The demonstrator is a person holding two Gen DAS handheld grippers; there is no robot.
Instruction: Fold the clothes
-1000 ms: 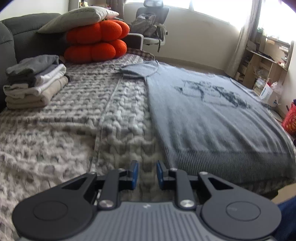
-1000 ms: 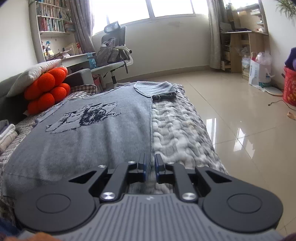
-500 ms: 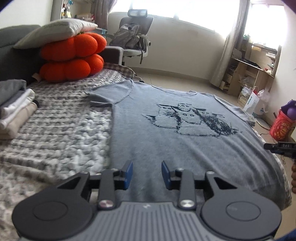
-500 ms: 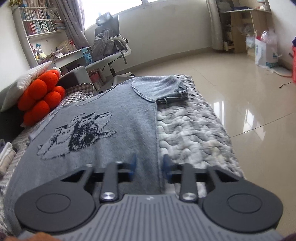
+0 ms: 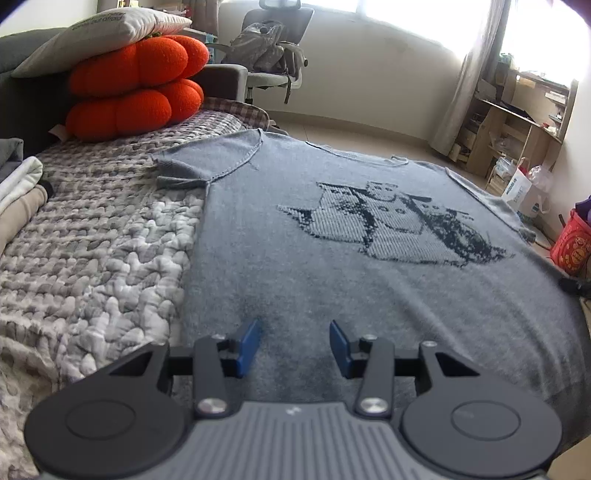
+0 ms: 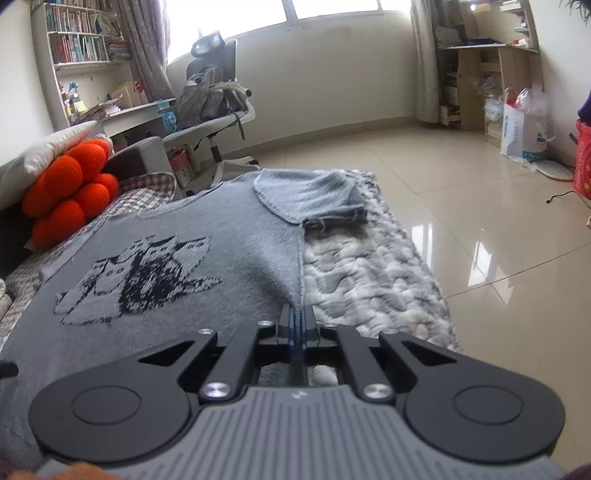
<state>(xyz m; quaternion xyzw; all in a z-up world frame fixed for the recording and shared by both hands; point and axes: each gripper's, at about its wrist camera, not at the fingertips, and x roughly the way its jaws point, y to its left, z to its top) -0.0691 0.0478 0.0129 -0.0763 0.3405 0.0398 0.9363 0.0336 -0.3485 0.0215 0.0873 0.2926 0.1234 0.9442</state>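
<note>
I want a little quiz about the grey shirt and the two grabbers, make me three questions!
1. True or false: the left gripper is pinching the grey sweater.
2. Which gripper is shut on the sweater's edge? A) left B) right C) both
3. Fill in: the white pillow lies on top of two ______ cushions.

Key: 1. False; its blue fingers stand apart above the cloth. 2. B; the right gripper has closed on the side edge, and the cloth ridges up toward it. 3. Orange.
</note>
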